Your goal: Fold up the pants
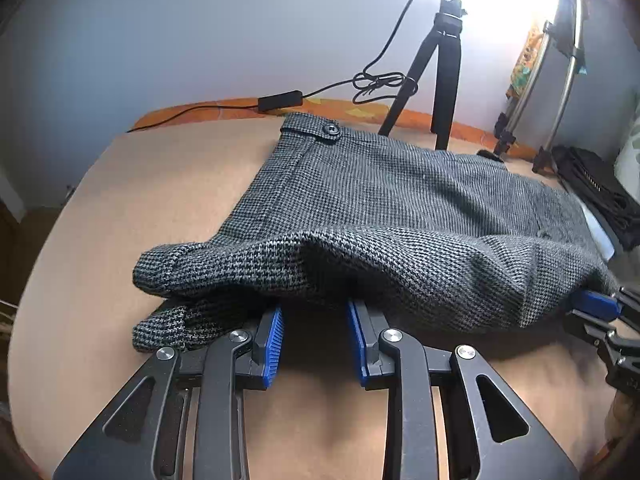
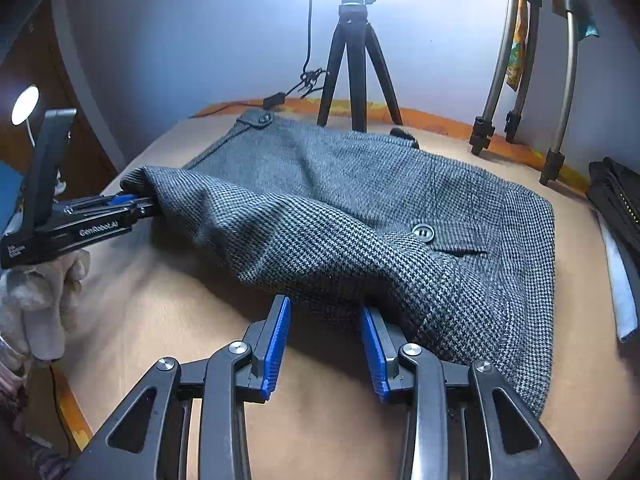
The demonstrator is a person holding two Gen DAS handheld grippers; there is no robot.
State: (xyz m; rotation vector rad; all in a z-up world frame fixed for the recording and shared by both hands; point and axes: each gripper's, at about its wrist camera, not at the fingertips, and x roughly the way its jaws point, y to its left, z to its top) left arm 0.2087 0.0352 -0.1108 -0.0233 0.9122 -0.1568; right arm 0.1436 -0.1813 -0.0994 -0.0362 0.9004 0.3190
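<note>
Grey houndstooth pants lie folded on the tan table, waistband button at the far edge; they also show in the right wrist view. My left gripper is open at the near fold, its blue fingertips just under the raised cloth edge, gripping nothing. My right gripper is open too, its fingertips at the near fold further right, the cloth draped over its right finger. The left gripper shows from the side, tips hidden under the cloth. The right gripper's blue pad shows at the fold's right end.
A black tripod with a cable and inline switch stands at the table's far edge. Metal stand legs stand at the far right. A black folded item and a white strip lie at the right edge.
</note>
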